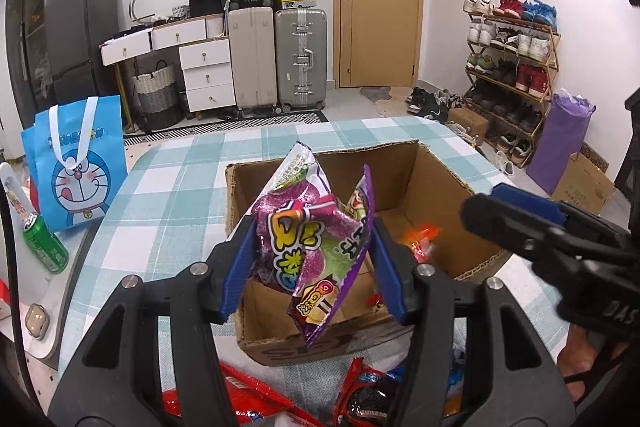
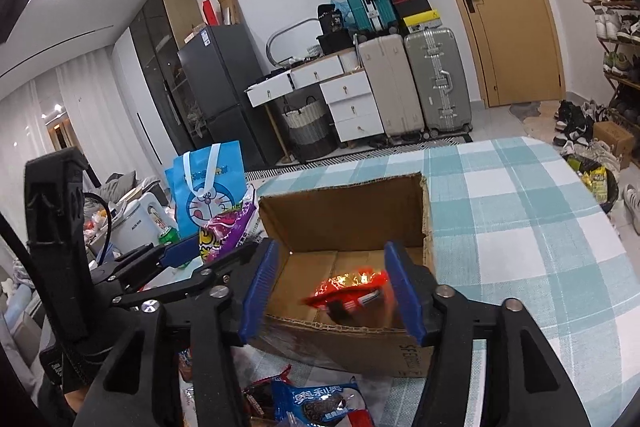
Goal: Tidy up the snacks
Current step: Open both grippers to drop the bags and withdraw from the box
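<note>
At frame centre the open right gripper (image 2: 332,287) has a red packet (image 2: 346,289) blurred inside the cardboard box (image 2: 344,211), the left gripper (image 1: 310,259) grips a purple packet (image 1: 310,227) above it, and more packets (image 2: 320,401) wait on the table (image 2: 520,227) below.

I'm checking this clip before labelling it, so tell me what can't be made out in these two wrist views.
- Red packet, right wrist view: motion-blurred over the cardboard box; its print is unreadable, and so is whether it has landed.
- Purple snack bag, left wrist view: crumpled between the left gripper fingers, full label hidden.
- Box floor, left wrist view: largely covered by that bag.
- Packets on the table, both views: cut off by the bottom edge and gripper bodies.
</note>
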Tool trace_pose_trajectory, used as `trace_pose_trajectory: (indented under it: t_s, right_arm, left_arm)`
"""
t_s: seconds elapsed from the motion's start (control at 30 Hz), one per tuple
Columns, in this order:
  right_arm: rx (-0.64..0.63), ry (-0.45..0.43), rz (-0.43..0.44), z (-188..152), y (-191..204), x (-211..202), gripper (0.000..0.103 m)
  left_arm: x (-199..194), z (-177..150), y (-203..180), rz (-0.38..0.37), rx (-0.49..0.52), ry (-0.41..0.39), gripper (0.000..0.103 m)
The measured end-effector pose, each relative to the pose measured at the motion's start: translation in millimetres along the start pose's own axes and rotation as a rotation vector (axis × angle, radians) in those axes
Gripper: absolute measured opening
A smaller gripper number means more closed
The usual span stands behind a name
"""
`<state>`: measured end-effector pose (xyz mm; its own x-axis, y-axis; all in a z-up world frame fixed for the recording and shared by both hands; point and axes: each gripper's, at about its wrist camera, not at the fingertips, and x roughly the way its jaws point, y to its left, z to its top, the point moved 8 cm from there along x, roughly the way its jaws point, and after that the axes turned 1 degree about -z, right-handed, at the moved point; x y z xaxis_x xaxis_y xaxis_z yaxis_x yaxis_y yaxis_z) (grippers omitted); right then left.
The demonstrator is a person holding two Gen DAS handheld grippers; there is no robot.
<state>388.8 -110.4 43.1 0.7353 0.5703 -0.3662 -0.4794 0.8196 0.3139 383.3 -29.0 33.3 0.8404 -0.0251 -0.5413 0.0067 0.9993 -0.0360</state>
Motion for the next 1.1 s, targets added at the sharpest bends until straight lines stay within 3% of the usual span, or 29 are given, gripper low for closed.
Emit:
trace_pose_trajectory:
  t_s: [0.07, 0.1, 0.17, 0.2, 0.23, 0.43, 0.87, 1.1]
  right_arm:
    - [-0.007, -0.01, 0.007, 0.8, -0.1, -9.8, 0.076]
    - [-0.01, -0.012, 0.011, 0.2, -0.1, -14.7, 0.088]
    - [-0.022, -0.021, 0.009, -0.6, -0.7, -26.2, 0.098]
    - [-0.03, -0.024, 0.002, -1.3, -1.0, -31.3, 0.103]
    - [-0.037, -0.025, -0.007, -2.6, -2.0, -36.9, 0.103]
    - [-0.075, 0.011, -0.055, -18.3, -7.4, -57.1, 0.103]
    - [-0.132, 0.067, -0.132, -46.3, -16.9, -92.0, 0.103]
    - [-0.129, 0.107, -0.153, -58.5, -25.4, -99.0, 0.103]
  left_arm:
    - [-8.1, -0.5, 3.1, -0.022, -0.017, -0.012, 0.078]
    - [-14.5, -0.4, 5.3, -0.025, -0.024, -0.025, 0.084]
    - [-29.3, -0.3, 9.4, -0.034, -0.026, -0.063, 0.089]
    - [-35.1, -1.8, 11.0, -0.041, -0.021, -0.067, 0.093]
    - [-40.0, -3.3, 13.0, -0.045, -0.02, -0.066, 0.103]
    - [-72.2, -22.4, 23.8, -0.049, -0.023, -0.074, 0.102]
    - [-107.3, -82.5, 58.0, -0.014, -0.046, 0.002, 0.102]
    - [-117.3, -99.0, 51.4, -0.004, -0.024, 0.031, 0.102]
